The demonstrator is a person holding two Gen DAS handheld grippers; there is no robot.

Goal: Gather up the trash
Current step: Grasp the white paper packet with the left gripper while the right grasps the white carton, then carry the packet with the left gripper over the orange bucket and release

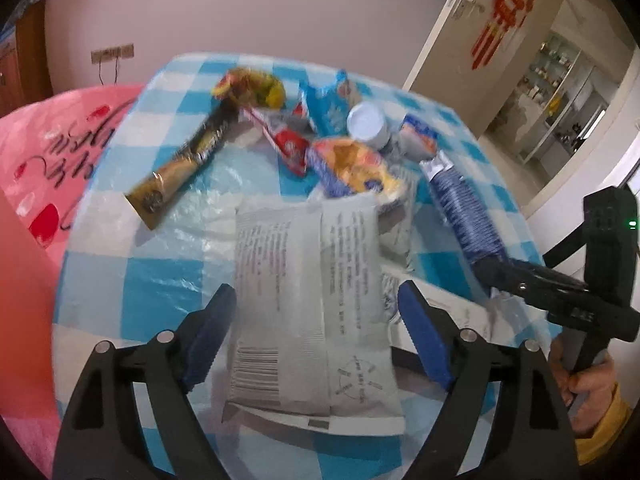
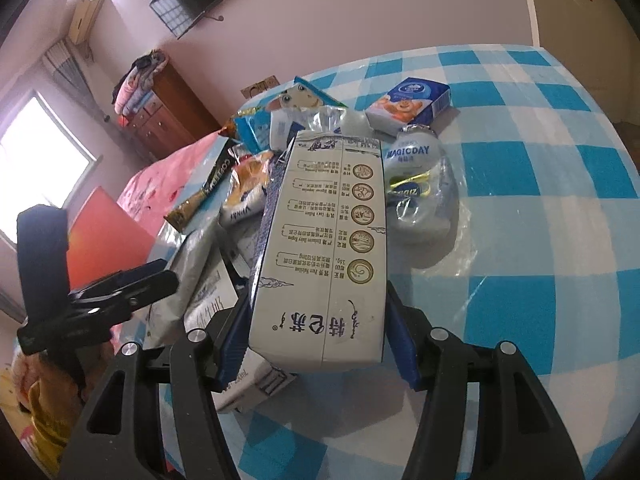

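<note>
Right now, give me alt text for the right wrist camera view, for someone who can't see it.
The right gripper clamps a white milk carton above a blue-and-white checked tablecloth. Behind it lie snack wrappers, a tissue pack and a crushed plastic bottle; the left gripper shows at left.

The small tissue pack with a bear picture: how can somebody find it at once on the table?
Look at the blue-and-white checked tablecloth and the trash pile on it. The tissue pack lies at the pile's far edge, just behind the clear MAGICDAY bottle. Only it is a small soft block showing an orange bear.
</note>
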